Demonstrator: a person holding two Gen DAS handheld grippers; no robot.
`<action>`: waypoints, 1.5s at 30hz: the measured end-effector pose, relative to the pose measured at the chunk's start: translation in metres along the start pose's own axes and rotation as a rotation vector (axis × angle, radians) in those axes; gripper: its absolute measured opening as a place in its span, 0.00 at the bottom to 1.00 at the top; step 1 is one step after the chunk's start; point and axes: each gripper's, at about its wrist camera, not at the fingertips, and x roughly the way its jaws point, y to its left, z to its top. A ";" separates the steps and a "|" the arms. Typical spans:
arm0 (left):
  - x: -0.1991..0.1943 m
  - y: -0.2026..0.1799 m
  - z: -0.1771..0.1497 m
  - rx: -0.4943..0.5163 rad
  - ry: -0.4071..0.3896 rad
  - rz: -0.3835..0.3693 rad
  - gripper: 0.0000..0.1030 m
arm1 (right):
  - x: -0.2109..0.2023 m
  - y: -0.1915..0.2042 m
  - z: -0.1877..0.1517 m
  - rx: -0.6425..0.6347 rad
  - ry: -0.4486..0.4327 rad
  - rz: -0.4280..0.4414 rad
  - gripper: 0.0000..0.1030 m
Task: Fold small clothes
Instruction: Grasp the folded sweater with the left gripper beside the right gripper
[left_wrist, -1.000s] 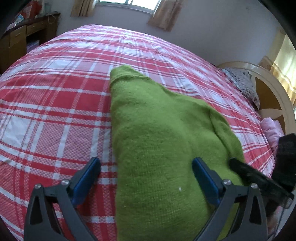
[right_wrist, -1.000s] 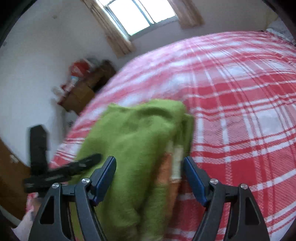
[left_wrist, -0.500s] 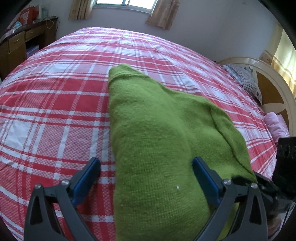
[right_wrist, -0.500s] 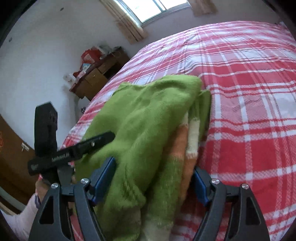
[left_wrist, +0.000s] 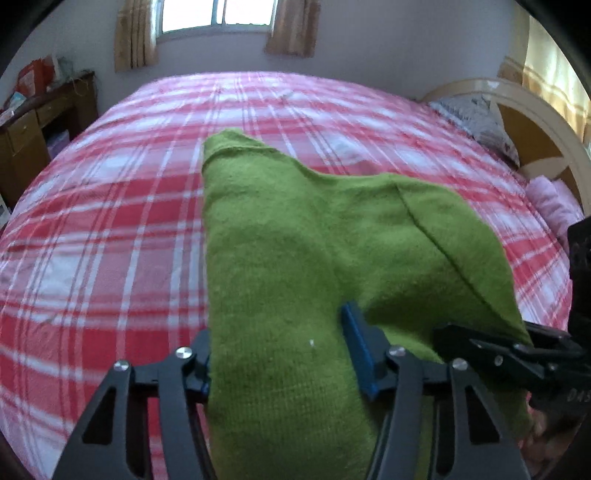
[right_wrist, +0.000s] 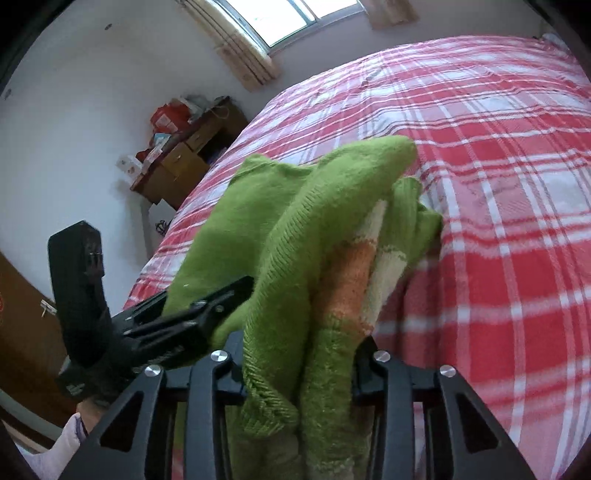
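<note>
A green knitted sweater (left_wrist: 295, 258) with orange and cream stripes (right_wrist: 351, 280) lies folded lengthwise on the red plaid bed (left_wrist: 110, 221). My left gripper (left_wrist: 280, 354) is shut on its near edge, the cloth bunched between the blue pads. My right gripper (right_wrist: 299, 354) is shut on the other near corner, with several layers pinched and lifted. Each gripper shows in the other's view: the right one at the left wrist view's right edge (left_wrist: 517, 354), the left one at the right wrist view's left (right_wrist: 166, 325).
A wooden desk (left_wrist: 33, 122) with clutter stands by the wall to the left of the bed. A curved cream headboard (left_wrist: 535, 122) and pillows (left_wrist: 476, 114) are at the right. A window with curtains (left_wrist: 218, 18) is behind.
Both grippers have closed from wide open onto the near edge of the sweater. The cloth has bunched up and lifted at the near end.
</note>
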 end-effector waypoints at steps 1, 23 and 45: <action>-0.004 -0.001 -0.004 -0.004 0.018 -0.003 0.57 | -0.004 0.001 -0.006 0.003 0.006 0.006 0.37; -0.036 -0.019 -0.079 -0.056 0.127 -0.013 1.00 | -0.057 -0.007 -0.127 0.111 -0.053 0.058 0.55; -0.110 -0.029 -0.106 -0.040 -0.065 0.006 0.41 | -0.088 0.077 -0.143 -0.089 -0.174 -0.111 0.37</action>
